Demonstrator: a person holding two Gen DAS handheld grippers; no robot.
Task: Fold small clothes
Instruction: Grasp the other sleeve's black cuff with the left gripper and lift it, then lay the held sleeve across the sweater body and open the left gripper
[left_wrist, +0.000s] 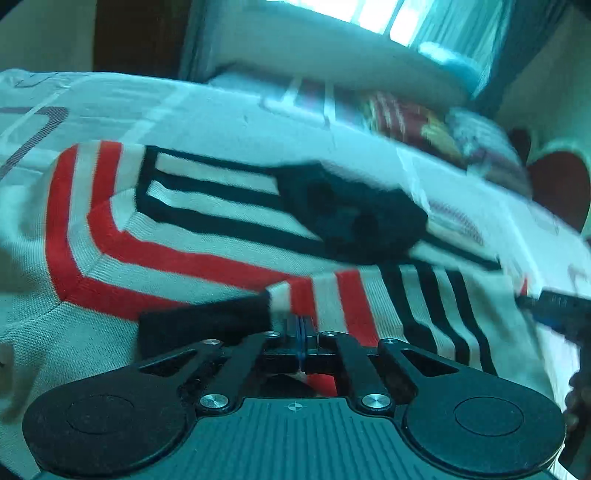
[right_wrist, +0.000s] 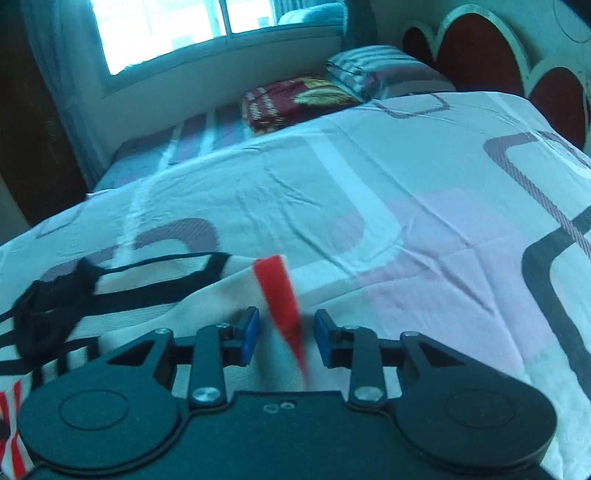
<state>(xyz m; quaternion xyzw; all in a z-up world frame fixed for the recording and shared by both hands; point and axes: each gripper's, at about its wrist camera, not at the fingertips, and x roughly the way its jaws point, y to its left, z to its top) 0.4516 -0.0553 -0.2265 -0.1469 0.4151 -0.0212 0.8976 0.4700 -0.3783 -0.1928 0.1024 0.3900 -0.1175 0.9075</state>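
Note:
A small white knit sweater (left_wrist: 207, 240) with red and black stripes and a black collar (left_wrist: 354, 214) lies spread on the bed. My left gripper (left_wrist: 301, 332) is shut on the sweater's striped edge, which folds up over the blue pads. The right gripper shows at the right edge of the left wrist view (left_wrist: 554, 306). In the right wrist view my right gripper (right_wrist: 284, 336) is open, blue pads (right_wrist: 249, 332) apart, with a red-striped corner of the sweater (right_wrist: 280, 295) lying between them. The black collar (right_wrist: 51, 306) shows at left.
The bed has a white sheet (right_wrist: 369, 192) with pink and dark curved shapes. A dark red folded cloth (right_wrist: 295, 99) and a striped pillow (right_wrist: 369, 70) lie at the far side under a window (right_wrist: 166, 26). A red headboard (right_wrist: 480, 51) stands at right.

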